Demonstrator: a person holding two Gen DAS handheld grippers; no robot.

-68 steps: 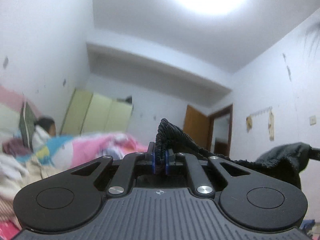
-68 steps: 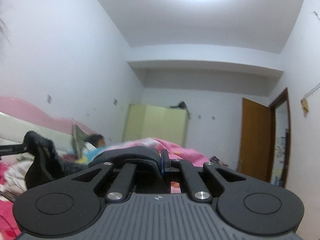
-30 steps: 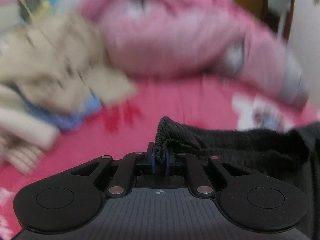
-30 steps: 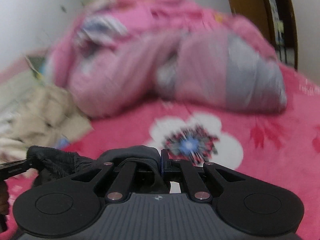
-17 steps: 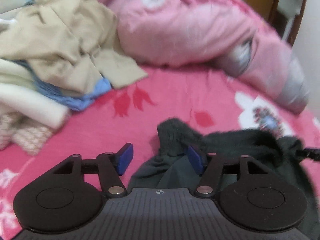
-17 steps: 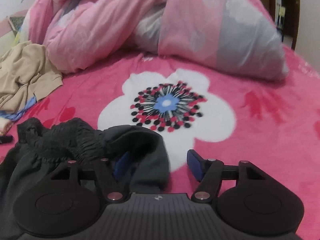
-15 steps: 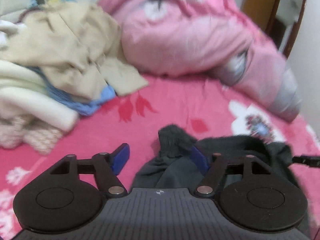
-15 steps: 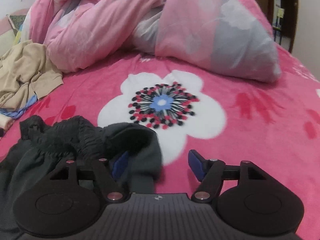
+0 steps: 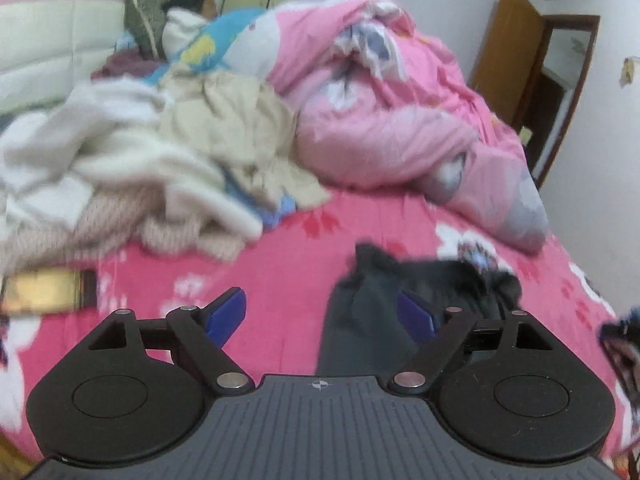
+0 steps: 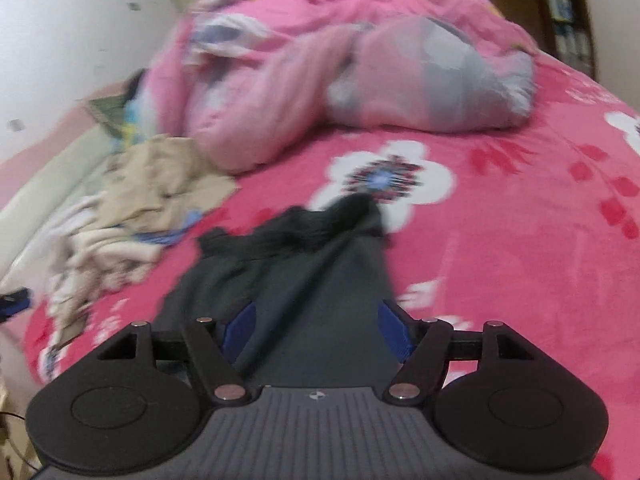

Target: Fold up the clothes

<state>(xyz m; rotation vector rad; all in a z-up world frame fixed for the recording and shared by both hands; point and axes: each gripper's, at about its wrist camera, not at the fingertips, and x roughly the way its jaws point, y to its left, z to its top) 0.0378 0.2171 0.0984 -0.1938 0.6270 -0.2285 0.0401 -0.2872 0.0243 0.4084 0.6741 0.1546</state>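
The left hand-held gripper (image 9: 320,316) hangs level above a bed, its blue-padded fingers (image 9: 224,314) spread wide and gripping nothing. The right-side pad overlaps the edge of a dark garment (image 9: 372,312), though whether it touches the cloth cannot be told. The right hand-held gripper (image 10: 318,330) is likewise wide open and empty, tilted down over the same dark garment (image 10: 316,276), whose grey-black fabric fills the gap between its fingers (image 10: 240,330) from below.

The garment lies loose on the pink floral bedspread (image 10: 520,248), its gathered, ruffled band (image 10: 328,224) at the far end, reaching the edge of a large white printed flower (image 10: 384,178). In the left wrist view the same band (image 9: 440,268) bunches up ahead and to the right of the gripper.

To the left of the garment, apart from it, sits a heap of unfolded clothes (image 9: 152,160) in beige, cream and pale knit, with a strip of blue showing underneath. Beyond both lies a rumpled pink quilt (image 9: 392,120) across the bed. At the head of the bed a person (image 9: 188,12) lies against a pillow (image 9: 146,20), and a brown door (image 9: 508,36) stands open at the far right. Both views are blurred.
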